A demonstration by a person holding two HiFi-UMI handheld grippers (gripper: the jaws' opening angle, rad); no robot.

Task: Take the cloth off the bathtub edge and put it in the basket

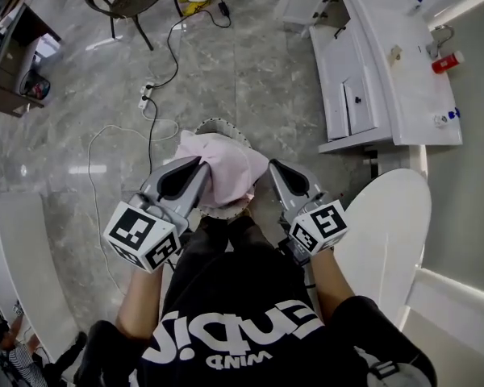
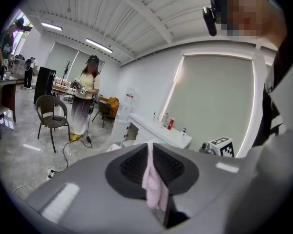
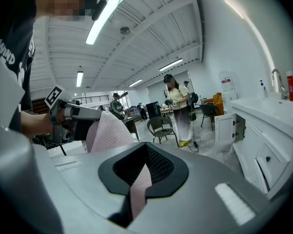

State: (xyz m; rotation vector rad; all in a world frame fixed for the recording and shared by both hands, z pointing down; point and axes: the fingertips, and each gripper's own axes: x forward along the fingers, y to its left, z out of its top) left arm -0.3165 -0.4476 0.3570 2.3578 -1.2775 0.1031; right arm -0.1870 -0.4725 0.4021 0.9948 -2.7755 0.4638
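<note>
Cloth (image 1: 226, 172) stretched over basket (image 1: 216, 124), edges pinched by left hand-held gripper (image 1: 202, 165) and right hand-held gripper (image 1: 272, 165); floor (image 1: 250, 71) open around.

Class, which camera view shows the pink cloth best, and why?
The head view: the cloth hangs stretched between the left gripper and right gripper, over the basket. Each gripper view shows only a pinched strip between its shut jaws; the right one also catches a fold.

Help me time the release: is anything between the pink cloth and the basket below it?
Nothing visible is. The cloth hangs between the left gripper and right gripper, both shut on it, right above the basket, whose rim shows beyond the cloth's edges. The cloth hides the basket's inside.
</note>
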